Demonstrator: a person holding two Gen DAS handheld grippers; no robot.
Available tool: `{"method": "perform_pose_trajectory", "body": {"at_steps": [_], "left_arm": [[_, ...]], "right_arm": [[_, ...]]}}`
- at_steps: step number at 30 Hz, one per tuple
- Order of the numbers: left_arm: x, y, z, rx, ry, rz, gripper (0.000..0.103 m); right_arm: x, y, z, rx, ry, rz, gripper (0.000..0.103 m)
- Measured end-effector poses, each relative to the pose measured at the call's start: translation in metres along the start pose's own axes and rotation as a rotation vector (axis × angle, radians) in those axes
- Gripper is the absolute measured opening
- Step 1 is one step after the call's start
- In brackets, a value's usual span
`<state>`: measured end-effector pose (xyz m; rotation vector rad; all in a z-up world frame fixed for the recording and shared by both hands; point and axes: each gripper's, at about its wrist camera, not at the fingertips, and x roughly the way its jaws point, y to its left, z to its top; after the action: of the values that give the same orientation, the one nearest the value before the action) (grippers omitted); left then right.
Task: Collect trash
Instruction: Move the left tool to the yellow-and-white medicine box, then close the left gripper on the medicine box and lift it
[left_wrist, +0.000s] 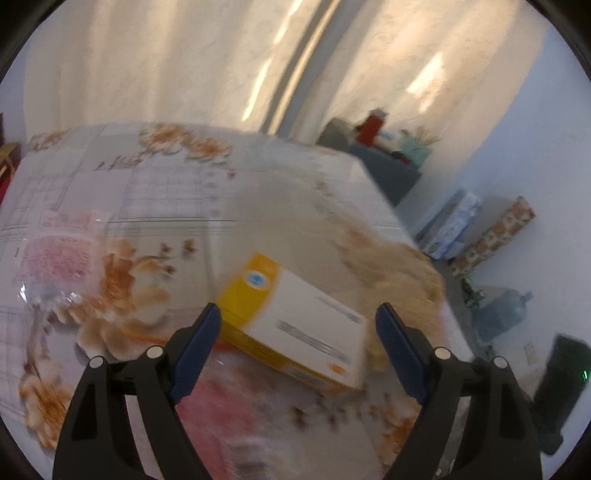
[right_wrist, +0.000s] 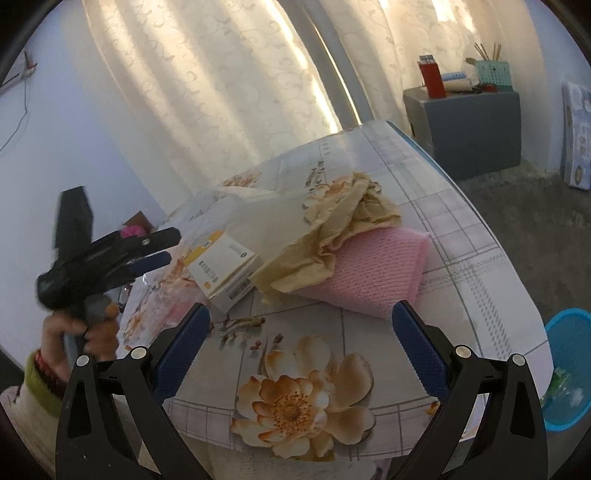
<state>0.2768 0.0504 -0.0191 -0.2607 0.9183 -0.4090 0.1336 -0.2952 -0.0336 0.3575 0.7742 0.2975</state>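
Note:
A yellow-and-white carton (left_wrist: 295, 325) lies flat on the flowered tablecloth (left_wrist: 147, 184). My left gripper (left_wrist: 299, 314) is open, its blue pads on either side of the carton's near end and not pressing it. In the right wrist view the same carton (right_wrist: 225, 269) lies left of crumpled tan paper (right_wrist: 343, 229) and a pink foam net (right_wrist: 376, 277). A hand holds the left gripper (right_wrist: 173, 245) just left of the carton. My right gripper (right_wrist: 301, 308) is open over the table's near part, with nothing in it.
A clear wrapper with pink print (left_wrist: 55, 254) lies at the table's left. A blue basket (right_wrist: 569, 369) stands on the floor to the right of the table. A grey cabinet (right_wrist: 469, 122) stands by the curtain. A water jug (left_wrist: 502, 314) and a black bin (left_wrist: 561, 387) stand on the floor.

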Motion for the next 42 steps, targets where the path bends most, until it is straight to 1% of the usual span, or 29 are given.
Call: {"method": "perform_pose_trajectory", "body": {"at_steps": [1, 3, 4, 6, 8, 9, 11, 13, 14, 17, 18, 19, 21, 22, 27, 31, 33, 35, 39, 42], "left_arm": [[0.005, 0.006, 0.005, -0.01, 0.018, 0.004, 0.082], [0.016, 0.022, 0.014, -0.043, 0.056, 0.034, 0.073], [0.023, 0.031, 0.019, -0.071, 0.079, 0.029, 0.07], [0.031, 0.043, 0.023, -0.123, 0.111, 0.01, 0.06], [0.04, 0.054, 0.025, -0.189, 0.147, -0.036, 0.056], [0.041, 0.058, 0.025, -0.209, 0.154, -0.045, 0.055], [0.043, 0.063, 0.023, -0.251, 0.165, -0.073, 0.054], [0.042, 0.064, 0.021, -0.274, 0.168, -0.095, 0.054], [0.041, 0.065, 0.02, -0.28, 0.167, -0.104, 0.054], [0.039, 0.065, 0.019, -0.286, 0.162, -0.114, 0.054], [0.039, 0.066, 0.019, -0.289, 0.161, -0.115, 0.054], [0.04, 0.067, 0.019, -0.292, 0.159, -0.116, 0.054], [0.04, 0.068, 0.019, -0.294, 0.155, -0.117, 0.054], [0.04, 0.068, 0.019, -0.29, 0.151, -0.119, 0.054], [0.042, 0.07, 0.016, -0.281, 0.15, -0.134, 0.054], [0.049, 0.071, 0.013, -0.288, 0.165, -0.164, 0.052], [0.051, 0.072, 0.011, -0.294, 0.172, -0.189, 0.05], [0.05, 0.07, 0.009, -0.287, 0.166, -0.185, 0.049], [0.043, 0.07, 0.004, -0.297, 0.159, -0.209, 0.048], [0.03, 0.066, 0.002, -0.284, 0.142, -0.219, 0.048]], "right_arm": [[0.0, -0.001, 0.0, 0.002, 0.0, 0.004, 0.095], [-0.001, -0.001, 0.0, 0.003, 0.0, 0.012, 0.095], [-0.002, -0.001, 0.0, 0.002, 0.0, 0.014, 0.095], [-0.002, -0.001, -0.001, 0.003, 0.001, 0.018, 0.095], [-0.002, -0.001, -0.002, 0.009, 0.005, 0.028, 0.095], [-0.001, 0.0, -0.002, 0.016, 0.009, 0.04, 0.095], [0.004, 0.004, -0.002, 0.042, 0.031, 0.098, 0.095], [0.011, 0.017, -0.002, 0.053, 0.057, 0.188, 0.095], [0.015, 0.027, -0.002, 0.041, 0.066, 0.218, 0.094], [0.029, 0.056, 0.001, -0.007, 0.087, 0.276, 0.089], [0.035, 0.062, 0.003, -0.016, 0.093, 0.281, 0.084], [0.045, 0.069, 0.004, -0.022, 0.11, 0.275, 0.076], [0.06, 0.072, 0.008, -0.008, 0.141, 0.25, 0.068], [0.069, 0.073, 0.01, 0.006, 0.159, 0.233, 0.061], [0.097, 0.069, 0.012, 0.054, 0.215, 0.161, 0.049], [0.114, 0.067, 0.015, 0.083, 0.236, 0.14, 0.047], [0.118, 0.066, 0.017, 0.086, 0.238, 0.135, 0.044], [0.121, 0.068, 0.02, 0.082, 0.235, 0.127, 0.043], [0.114, 0.074, 0.026, 0.047, 0.216, 0.12, 0.042], [0.103, 0.08, 0.03, 0.013, 0.195, 0.12, 0.041]]}}
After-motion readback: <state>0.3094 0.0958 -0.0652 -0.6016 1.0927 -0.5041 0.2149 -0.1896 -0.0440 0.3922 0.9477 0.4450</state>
